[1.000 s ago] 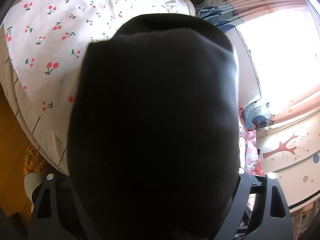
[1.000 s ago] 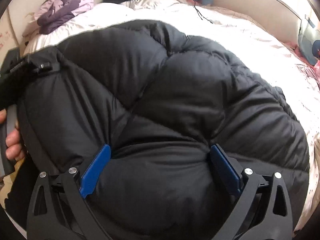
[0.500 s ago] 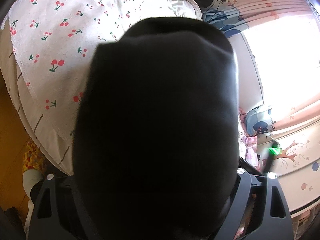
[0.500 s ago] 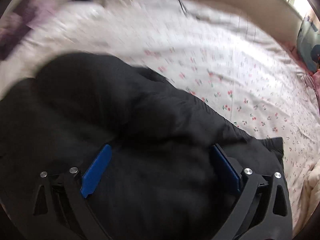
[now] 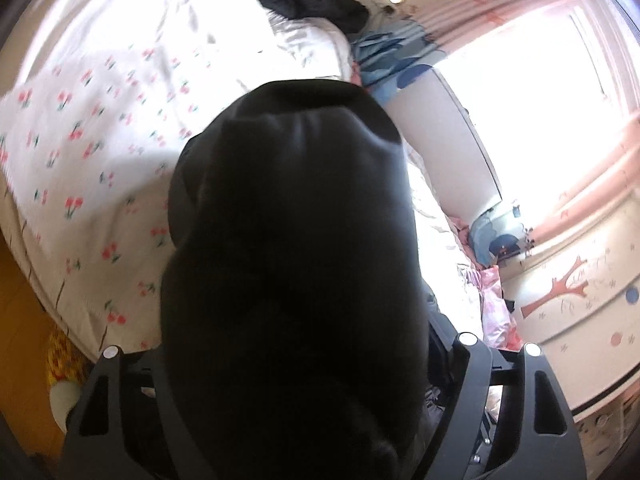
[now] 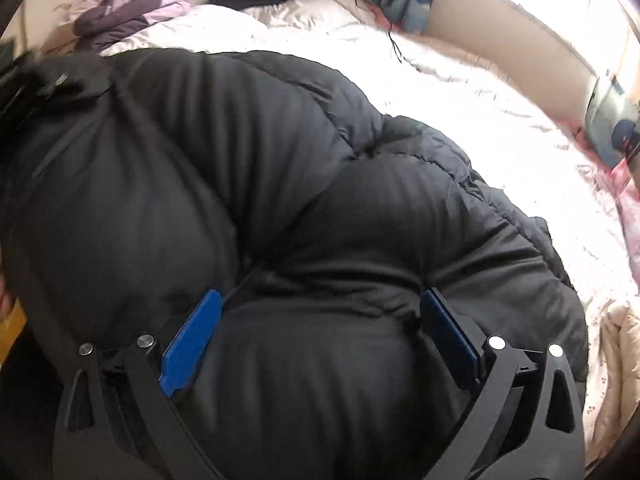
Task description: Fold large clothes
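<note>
Right wrist: right hand-held gripper [image 6: 320,332] clamps black puffer jacket [image 6: 280,180] over bed [image 6: 500,128]; left hand-held gripper [image 5: 288,360] closing, grips jacket bulk.

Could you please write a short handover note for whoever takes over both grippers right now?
Right gripper: blue pads clamped on a thick bunch of the black puffer jacket.
Left gripper: jaws have just been closing on a bulky black fold of the jacket.
Jacket is bunched and lifted over the cherry-print bedsheet.
Done: gathered. Left: lay it flat, finish folding.
</note>
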`<state>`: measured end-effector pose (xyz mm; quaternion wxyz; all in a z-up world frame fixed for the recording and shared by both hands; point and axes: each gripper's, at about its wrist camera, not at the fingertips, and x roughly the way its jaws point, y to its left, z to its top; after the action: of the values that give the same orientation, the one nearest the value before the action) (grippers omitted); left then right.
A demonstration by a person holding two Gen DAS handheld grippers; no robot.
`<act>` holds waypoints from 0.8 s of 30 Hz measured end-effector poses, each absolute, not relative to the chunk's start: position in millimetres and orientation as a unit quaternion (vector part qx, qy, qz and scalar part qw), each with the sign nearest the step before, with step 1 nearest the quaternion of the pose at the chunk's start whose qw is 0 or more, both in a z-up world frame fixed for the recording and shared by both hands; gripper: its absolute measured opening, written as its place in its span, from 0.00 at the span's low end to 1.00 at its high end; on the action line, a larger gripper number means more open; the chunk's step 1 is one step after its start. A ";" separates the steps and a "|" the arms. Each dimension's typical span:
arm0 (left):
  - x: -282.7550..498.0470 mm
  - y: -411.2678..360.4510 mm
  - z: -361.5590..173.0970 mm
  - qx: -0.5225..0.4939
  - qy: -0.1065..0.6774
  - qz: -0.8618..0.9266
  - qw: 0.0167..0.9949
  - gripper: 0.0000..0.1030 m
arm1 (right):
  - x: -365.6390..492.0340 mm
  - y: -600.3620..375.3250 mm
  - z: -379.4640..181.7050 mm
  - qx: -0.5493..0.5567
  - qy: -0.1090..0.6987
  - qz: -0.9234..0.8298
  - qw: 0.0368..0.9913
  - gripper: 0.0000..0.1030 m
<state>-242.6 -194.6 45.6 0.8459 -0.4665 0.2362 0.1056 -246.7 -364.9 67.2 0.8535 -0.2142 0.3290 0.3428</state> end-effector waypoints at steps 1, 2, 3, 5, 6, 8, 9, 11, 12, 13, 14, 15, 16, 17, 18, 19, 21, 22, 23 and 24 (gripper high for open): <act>-239.8 -196.0 47.8 -0.464 0.237 0.103 0.847 0.74 | -248.9 -364.9 64.1 -0.216 0.330 0.342 0.853 0.93; -241.2 -199.4 50.1 -0.462 0.237 0.100 0.849 0.74 | -247.1 -365.1 58.2 -0.212 0.336 0.341 0.852 0.93; -238.2 -202.1 53.2 -0.457 0.236 0.098 0.852 0.74 | -248.4 -367.9 52.7 -0.205 0.340 0.341 0.852 0.93; -232.7 -208.5 60.5 -0.444 0.234 0.093 0.860 0.73 | -246.0 -371.3 48.2 -0.197 0.342 0.340 0.854 0.93; -232.3 -212.6 63.0 -0.438 0.233 0.090 0.864 0.73 | -246.8 -369.8 47.3 -0.197 0.342 0.339 0.854 0.93; -227.5 -218.9 71.2 -0.422 0.232 0.081 0.873 0.73 | -247.1 -370.0 47.4 -0.199 0.340 0.336 0.856 0.93; -225.7 -221.9 74.0 -0.415 0.232 0.077 0.876 0.73 | -249.5 -368.2 45.8 -0.199 0.339 0.336 0.856 0.93; -249.5 -232.4 75.1 -0.405 0.231 0.069 0.882 0.73 | -249.7 -369.4 45.5 -0.196 0.337 0.336 0.857 0.93; -247.3 -234.5 78.3 -0.400 0.231 0.066 0.884 0.73 | -243.6 -361.3 46.7 -0.195 0.336 0.337 0.857 0.93; -229.2 -229.7 83.7 -0.396 0.230 0.062 0.887 0.73 | -247.0 -360.1 44.3 -0.193 0.335 0.337 0.859 0.93; -226.9 -231.3 86.4 -0.394 0.230 0.059 0.888 0.73 | -254.8 -362.6 39.3 -0.192 0.334 0.335 0.860 0.93; -225.5 -231.2 87.9 -0.391 0.230 0.057 0.889 0.73 | -257.1 -363.7 39.7 -0.190 0.332 0.335 0.861 0.93; -222.6 -232.7 90.6 -0.388 0.229 0.053 0.891 0.73 | -262.6 -365.0 41.2 -0.188 0.331 0.334 0.862 0.93; -220.6 -233.7 92.6 -0.385 0.229 0.050 0.892 0.73 | -263.9 -365.8 41.0 -0.187 0.330 0.333 0.863 0.93; -218.5 -234.6 94.8 -0.383 0.229 0.048 0.894 0.73 | -265.9 -365.4 40.7 -0.187 0.329 0.333 0.864 0.93; -219.3 -236.4 95.9 -0.381 0.229 0.045 0.895 0.73 | -268.1 -364.7 39.9 -0.186 0.328 0.332 0.864 0.93; -217.4 -241.1 102.7 -0.375 0.228 0.039 0.898 0.73 | -269.6 -366.0 41.3 -0.186 0.327 0.331 0.865 0.93; -212.4 -242.8 105.8 -0.370 0.229 0.034 0.900 0.73 | -273.7 -365.7 42.2 -0.186 0.327 0.329 0.866 0.93; -211.5 -246.1 108.8 -0.366 0.228 0.027 0.902 0.73 | -275.9 -366.4 42.8 -0.187 0.325 0.327 0.868 0.93; -217.7 -252.0 110.6 -0.361 0.228 0.022 0.904 0.73 | -281.0 -365.9 43.0 -0.188 0.323 0.323 0.869 0.93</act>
<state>-217.7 -252.0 110.6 0.9039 -0.3612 0.2282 0.0222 -281.0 -365.9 43.0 0.8693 -0.1878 0.3235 0.3232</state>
